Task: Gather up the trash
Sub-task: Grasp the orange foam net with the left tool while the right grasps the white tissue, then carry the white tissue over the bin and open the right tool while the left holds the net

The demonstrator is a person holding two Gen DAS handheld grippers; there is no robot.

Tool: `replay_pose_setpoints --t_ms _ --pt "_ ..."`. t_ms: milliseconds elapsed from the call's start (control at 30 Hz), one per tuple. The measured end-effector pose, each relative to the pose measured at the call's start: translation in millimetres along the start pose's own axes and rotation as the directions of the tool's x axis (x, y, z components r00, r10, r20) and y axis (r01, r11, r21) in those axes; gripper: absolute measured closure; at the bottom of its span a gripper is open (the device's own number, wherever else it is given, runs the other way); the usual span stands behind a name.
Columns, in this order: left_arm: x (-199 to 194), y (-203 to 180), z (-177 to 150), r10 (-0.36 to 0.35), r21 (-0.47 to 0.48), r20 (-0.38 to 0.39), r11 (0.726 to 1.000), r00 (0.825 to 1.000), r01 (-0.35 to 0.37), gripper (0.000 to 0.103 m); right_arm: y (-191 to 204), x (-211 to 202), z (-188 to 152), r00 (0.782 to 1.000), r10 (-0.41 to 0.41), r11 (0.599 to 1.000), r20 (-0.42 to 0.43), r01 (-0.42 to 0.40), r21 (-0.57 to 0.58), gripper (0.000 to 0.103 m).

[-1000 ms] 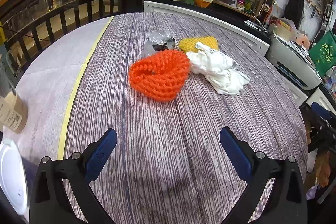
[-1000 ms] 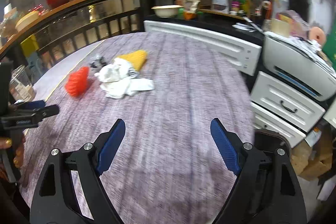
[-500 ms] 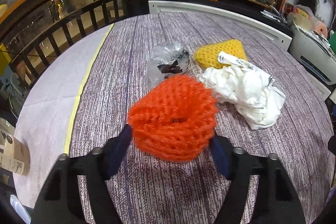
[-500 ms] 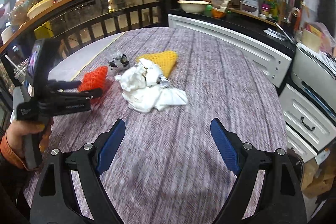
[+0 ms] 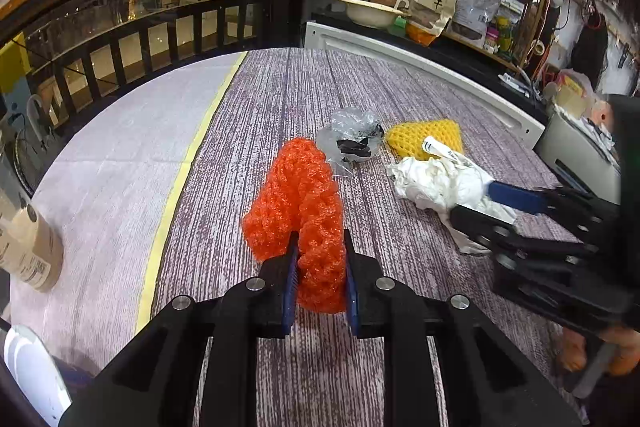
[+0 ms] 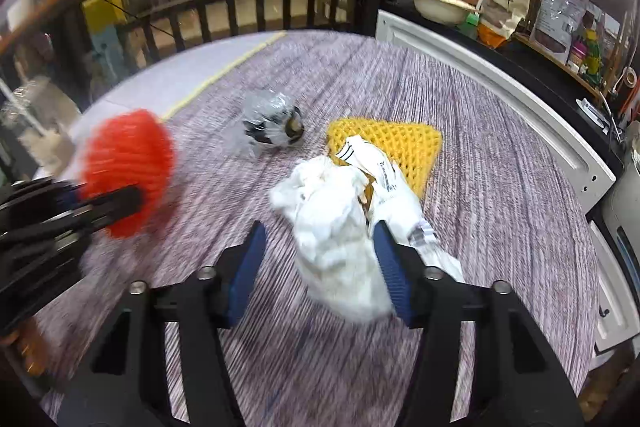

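Left wrist view: the left gripper (image 5: 318,279) has just been closing and now pinches the orange foam net (image 5: 298,203) between both pads, above the tabletop (image 5: 260,115). Beyond lie a clear plastic wrapper (image 5: 354,135) and a yellow foam net (image 5: 424,139).

Right wrist view: the right gripper (image 6: 320,263), just closing and half open, straddles the white crumpled paper (image 6: 336,227); its right pad touches it, the left stands apart.

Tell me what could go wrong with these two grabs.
1. The right gripper, just closing, has only one pad against the white crumpled paper; it may slip out sideways.
2. The left gripper, shut on the orange foam net, pinches only one edge; the springy net could pull free when lifted.
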State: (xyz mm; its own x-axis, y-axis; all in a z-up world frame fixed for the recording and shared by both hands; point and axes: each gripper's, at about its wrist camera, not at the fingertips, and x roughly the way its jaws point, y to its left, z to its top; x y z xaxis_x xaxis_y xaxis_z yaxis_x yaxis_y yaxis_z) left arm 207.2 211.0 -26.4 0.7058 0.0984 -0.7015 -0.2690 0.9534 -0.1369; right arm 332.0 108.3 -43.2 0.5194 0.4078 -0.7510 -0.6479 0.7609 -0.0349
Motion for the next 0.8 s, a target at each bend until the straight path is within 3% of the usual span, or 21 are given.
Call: replay_pose_setpoints --t_ms 100,133,500,800 --pt "-9 3 -2 -0.010 -0.014 0.022 1.000 1.000 0.011 0.084 -4 14 4 1.000 -0.002 1.000 -0.021 0.003 0.020 0.078" --pt "-11 3 -2 -0.011 -0.013 0.028 1.000 1.000 0.012 0.084 -4 14 4 1.000 -0.006 1.000 -0.012 0.006 0.020 0.082" --pt "-33 -7 -16 -0.061 -0.009 0.065 0.998 0.996 0.062 0.084 3 -66 -25 0.987 0.105 0.994 0.120 -0.107 0.006 0.084" --pt "-48 -38 -42 -0.123 0.044 0.047 0.992 0.991 0.121 0.084 -20 -129 -69 0.982 0.095 0.992 0.163 -0.106 0.061 0.084"
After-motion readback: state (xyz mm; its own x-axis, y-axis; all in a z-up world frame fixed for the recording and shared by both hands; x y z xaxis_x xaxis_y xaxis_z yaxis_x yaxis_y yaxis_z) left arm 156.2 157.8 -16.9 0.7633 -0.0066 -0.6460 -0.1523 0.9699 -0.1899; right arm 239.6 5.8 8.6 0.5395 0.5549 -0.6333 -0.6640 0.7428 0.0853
